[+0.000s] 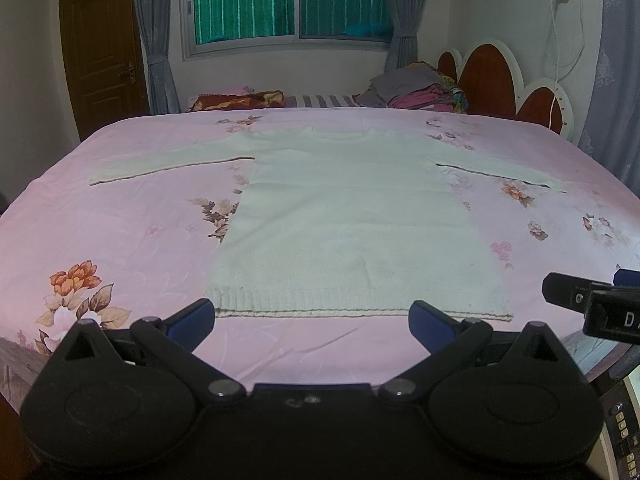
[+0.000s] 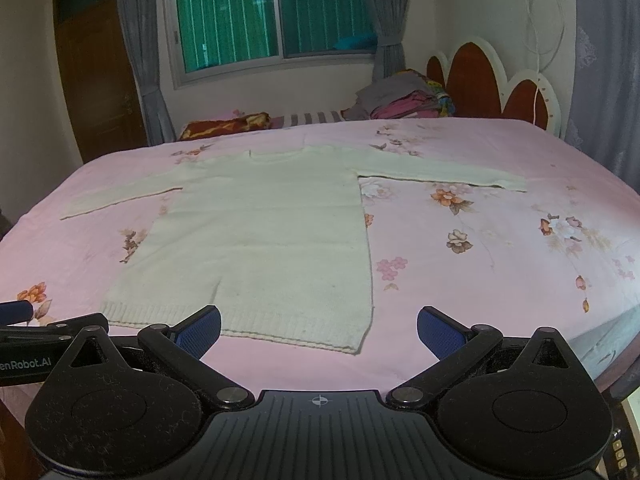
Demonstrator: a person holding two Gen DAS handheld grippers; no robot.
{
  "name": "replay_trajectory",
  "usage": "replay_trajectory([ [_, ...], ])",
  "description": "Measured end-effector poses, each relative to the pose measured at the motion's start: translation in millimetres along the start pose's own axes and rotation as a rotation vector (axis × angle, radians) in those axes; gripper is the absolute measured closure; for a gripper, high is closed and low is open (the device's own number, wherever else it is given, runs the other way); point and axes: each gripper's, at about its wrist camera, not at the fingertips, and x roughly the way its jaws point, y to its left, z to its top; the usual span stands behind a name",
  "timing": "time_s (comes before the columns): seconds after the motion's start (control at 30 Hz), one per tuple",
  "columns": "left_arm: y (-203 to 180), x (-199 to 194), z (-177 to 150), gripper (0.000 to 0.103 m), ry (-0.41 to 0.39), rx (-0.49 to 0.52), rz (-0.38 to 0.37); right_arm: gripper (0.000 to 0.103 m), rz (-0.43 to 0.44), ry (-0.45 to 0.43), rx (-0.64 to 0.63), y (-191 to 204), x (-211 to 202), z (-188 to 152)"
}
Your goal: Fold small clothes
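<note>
Claws both wide open, gripping nothing: left claw [image 1: 312, 322] hung above the near bed edge just short of the sweater hem, right claw [image 2: 319, 330] beside it near the hem's right corner. White knit sweater [image 1: 352, 216] lay flat on the pink floral bedsheet [image 1: 120, 216], sleeves spread out to both sides, collar at the far end. Folded clothes pile [image 1: 416, 88] sat by the headboard [image 1: 488, 76], window [image 1: 288, 0] behind.
</note>
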Motion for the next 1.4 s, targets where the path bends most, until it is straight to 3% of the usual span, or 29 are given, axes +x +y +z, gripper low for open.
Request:
replay_trajectory([
  [1.4, -0.5, 1.7, -1.4, 0.0, 0.003, 0.006, 0.012, 0.0, 0.0, 0.004, -0.001, -3.9, 7.0, -4.9],
])
